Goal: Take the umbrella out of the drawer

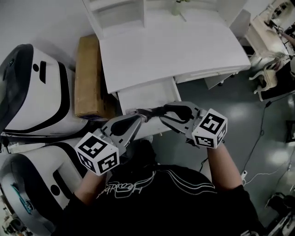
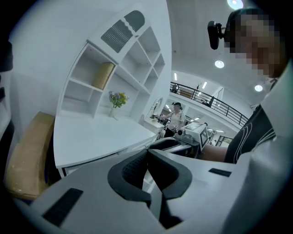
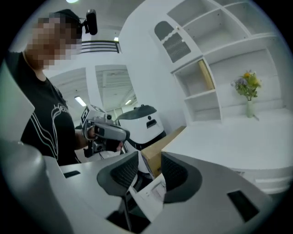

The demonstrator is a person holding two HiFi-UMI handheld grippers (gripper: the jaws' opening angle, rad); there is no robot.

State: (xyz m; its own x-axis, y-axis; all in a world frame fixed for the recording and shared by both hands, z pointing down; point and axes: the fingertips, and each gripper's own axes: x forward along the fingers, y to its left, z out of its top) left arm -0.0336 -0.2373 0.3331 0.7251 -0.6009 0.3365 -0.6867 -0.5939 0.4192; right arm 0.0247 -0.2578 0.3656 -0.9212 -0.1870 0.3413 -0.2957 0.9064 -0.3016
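Note:
No umbrella shows in any view. The white desk has a drawer that juts out under its near edge; its inside is not visible. Both grippers hover just in front of that drawer, tips turned towards each other and nearly meeting. My left gripper is shut, its dark pads touching at the tip with nothing between them. My right gripper is open with a clear gap between the pads; a white paper slip lies low between the jaws, not pressed by them.
A brown cardboard box stands left of the desk, beside two large white-and-black machines. A white shelf unit and a vase of flowers sit at the desk's back. A white chair stands far right.

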